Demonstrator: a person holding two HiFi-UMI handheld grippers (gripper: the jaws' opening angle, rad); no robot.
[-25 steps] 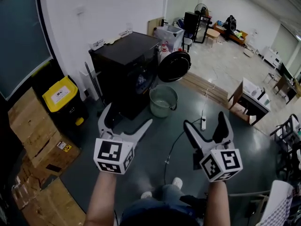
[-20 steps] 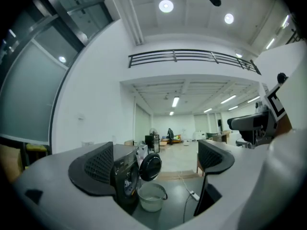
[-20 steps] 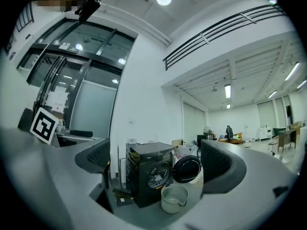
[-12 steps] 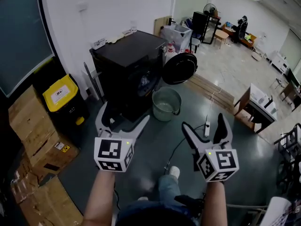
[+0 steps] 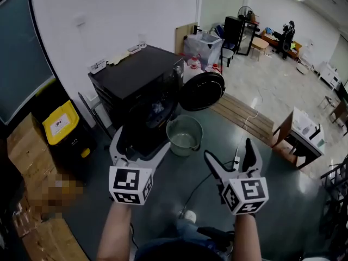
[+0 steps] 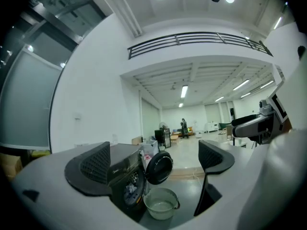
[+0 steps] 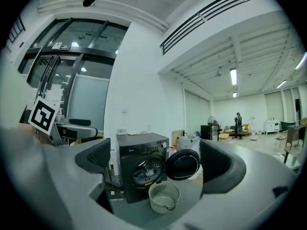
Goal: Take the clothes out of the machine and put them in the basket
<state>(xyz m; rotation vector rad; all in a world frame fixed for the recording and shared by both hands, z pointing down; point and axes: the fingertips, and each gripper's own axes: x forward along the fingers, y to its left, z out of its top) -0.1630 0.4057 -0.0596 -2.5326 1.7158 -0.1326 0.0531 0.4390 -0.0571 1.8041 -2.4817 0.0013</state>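
Both claws are spread wide with nothing between the jaws. My left gripper (image 5: 140, 143) and right gripper (image 5: 229, 152) hang side by side. The machine (image 5: 142, 86) stands ahead of both, well apart, its round door (image 5: 202, 90) swung open to the right. The clothes (image 7: 146, 168) lie inside it, straight ahead of the right claw and just left of the door. The basket (image 5: 184, 135) stands just below and in front of them, between the claws and the machine. I judge the step to be the approach. I'd go in low, pass 1 claw over the basket, steer clear of the door, and close deep on a fold so the bundle drags out whole.
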